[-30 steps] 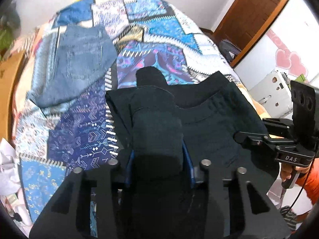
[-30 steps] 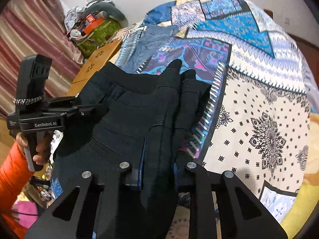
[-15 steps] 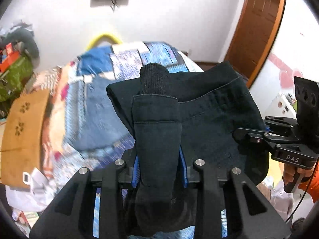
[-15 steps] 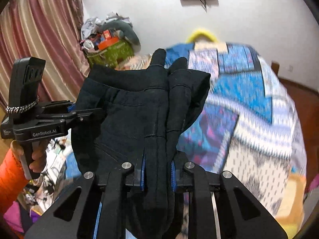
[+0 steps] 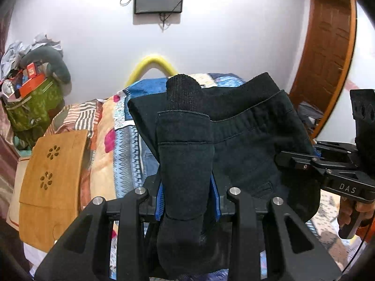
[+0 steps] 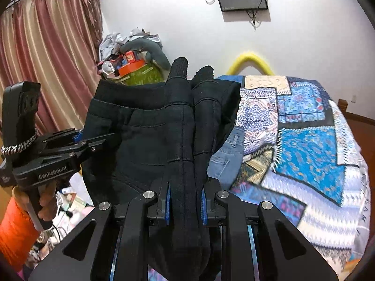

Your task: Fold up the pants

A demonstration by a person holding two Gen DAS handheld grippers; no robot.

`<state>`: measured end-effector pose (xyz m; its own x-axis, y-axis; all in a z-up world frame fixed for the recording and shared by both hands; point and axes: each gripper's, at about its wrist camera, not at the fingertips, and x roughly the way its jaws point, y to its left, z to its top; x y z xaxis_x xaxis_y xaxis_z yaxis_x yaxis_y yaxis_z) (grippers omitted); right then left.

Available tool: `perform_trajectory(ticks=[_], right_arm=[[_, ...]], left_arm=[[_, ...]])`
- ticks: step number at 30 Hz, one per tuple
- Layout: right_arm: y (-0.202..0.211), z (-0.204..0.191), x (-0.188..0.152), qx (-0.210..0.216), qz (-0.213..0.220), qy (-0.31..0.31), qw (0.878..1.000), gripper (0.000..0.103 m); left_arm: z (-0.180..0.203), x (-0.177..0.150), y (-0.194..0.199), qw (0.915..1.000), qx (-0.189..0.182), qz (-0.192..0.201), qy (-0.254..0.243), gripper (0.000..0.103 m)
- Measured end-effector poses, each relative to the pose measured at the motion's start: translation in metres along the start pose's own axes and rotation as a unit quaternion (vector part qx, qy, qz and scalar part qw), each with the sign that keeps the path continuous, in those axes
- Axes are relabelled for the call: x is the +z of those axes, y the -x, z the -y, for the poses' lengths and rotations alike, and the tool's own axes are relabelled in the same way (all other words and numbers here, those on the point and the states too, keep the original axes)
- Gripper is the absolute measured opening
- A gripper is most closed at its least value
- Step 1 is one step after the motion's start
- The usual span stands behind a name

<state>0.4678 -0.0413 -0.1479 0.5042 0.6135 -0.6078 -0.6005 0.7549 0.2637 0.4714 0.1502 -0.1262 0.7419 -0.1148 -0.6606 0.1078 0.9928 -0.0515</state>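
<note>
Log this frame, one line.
step: lift | left gripper: shut on black pants | right gripper: shut on black pants | pants: held above bed

"DAS", "GenRobot.AI" on hand-held grippers point(image 5: 346, 188)

The bed point(image 6: 304, 145) is covered by a patchwork quilt point(image 6: 307, 161); a pair of blue jeans point(image 6: 228, 157) is laid flat on the quilt's left part.

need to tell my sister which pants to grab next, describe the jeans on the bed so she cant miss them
Start at the bed with the blue patchwork cover. The jeans lie flat on it, toward the side nearest the pink curtain, partly hidden behind the black pants both grippers hold up. They are faded light blue denim, unlike the black pair and the patterned cover.
</note>
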Motion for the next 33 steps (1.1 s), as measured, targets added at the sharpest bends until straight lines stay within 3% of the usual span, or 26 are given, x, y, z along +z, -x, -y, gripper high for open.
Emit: perform_trajectory(ticks=[10,14,22,27,33], right_arm=[[-0.101,0.031,0.003,-0.006,-0.047,-0.034,0.998,0.017],[-0.134,0.040,-0.002,-0.024,-0.077,-0.043,0.996,0.017],[-0.185,0.052,-0.009,-0.062,-0.162,-0.052,0.984,0.019],[-0.180,0.055,-0.017,-0.077,-0.171,-0.057,0.981,0.027],[-0.142,0.049,-0.021,-0.078,-0.153,-0.056,0.984,0.029]], left_arm=[[-0.040,-0.005,-0.110,0.9985,0.023,-0.044,0.023,0.032],[-0.053,-0.019,-0.156,0.9965,0.014,-0.071,0.042,0.032],[-0.071,-0.038,-0.228,0.9852,0.028,-0.160,0.055,0.037],[-0.074,-0.047,-0.228,0.9830,0.042,-0.168,0.060,0.044],[-0.066,-0.045,-0.179,0.9867,0.050,-0.150,0.037,0.045]])
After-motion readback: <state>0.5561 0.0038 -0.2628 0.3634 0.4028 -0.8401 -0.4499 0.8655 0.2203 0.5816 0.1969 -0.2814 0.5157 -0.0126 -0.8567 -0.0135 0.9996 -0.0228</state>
